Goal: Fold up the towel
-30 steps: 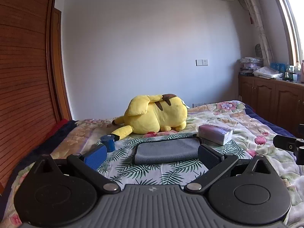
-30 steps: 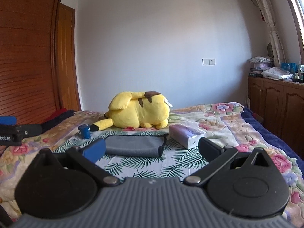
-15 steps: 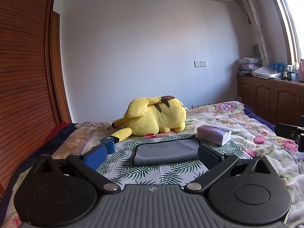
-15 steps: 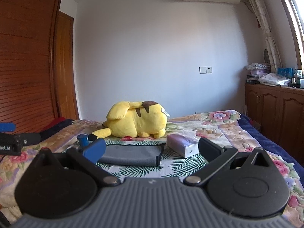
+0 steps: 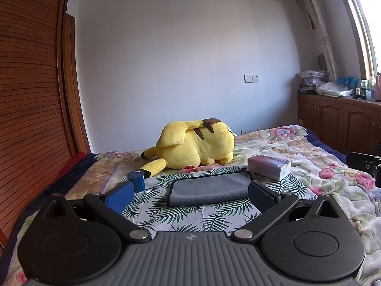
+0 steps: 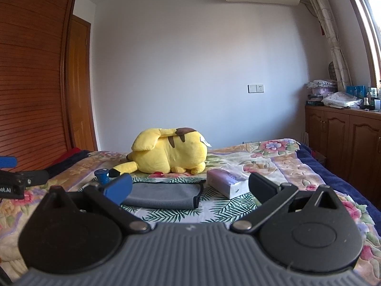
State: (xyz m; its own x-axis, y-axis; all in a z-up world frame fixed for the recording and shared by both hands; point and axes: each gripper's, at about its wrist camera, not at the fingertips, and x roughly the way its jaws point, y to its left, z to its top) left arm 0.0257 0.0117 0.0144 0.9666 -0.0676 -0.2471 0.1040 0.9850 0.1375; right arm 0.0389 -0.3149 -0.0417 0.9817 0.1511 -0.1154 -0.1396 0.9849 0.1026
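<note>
In the left wrist view, the left gripper [image 5: 190, 193] hovered low over the bed [image 5: 297, 147] with its jaws spread wide and empty, the grey towel [image 5: 209, 188] lying just ahead between the two fingertips, already folded into a thick, soft rectangle with a dark bound edge on the leaf-print cloth [image 5: 190, 214]. The judged risk here was that a pinch taken too deep would gather the smooth printed cloth with the plush towel layers, dragging both and spoiling the fold; a shallow pinch might catch only the top layer and let the stack peel open. A small blue cylindrical container [image 5: 136, 180] stood near the towel's left end and a glossy, plastic-wrapped tissue pack [image 5: 270, 166] just beside its right corner, so a wide sweep could knock either. In the right wrist view, the right gripper [image 6: 190, 188] was likewise wide open and held nothing, the towel [image 6: 164, 194] lying ahead and to the left of its centre line, its right end showing the rounded layered fold. The fuzzy yellow plush toy [image 6: 166, 155] lay behind on the quilted floral bed [image 6: 285, 166], whose soft, yielding surface would likely give under pressure and make a crisp crease harder.
</note>
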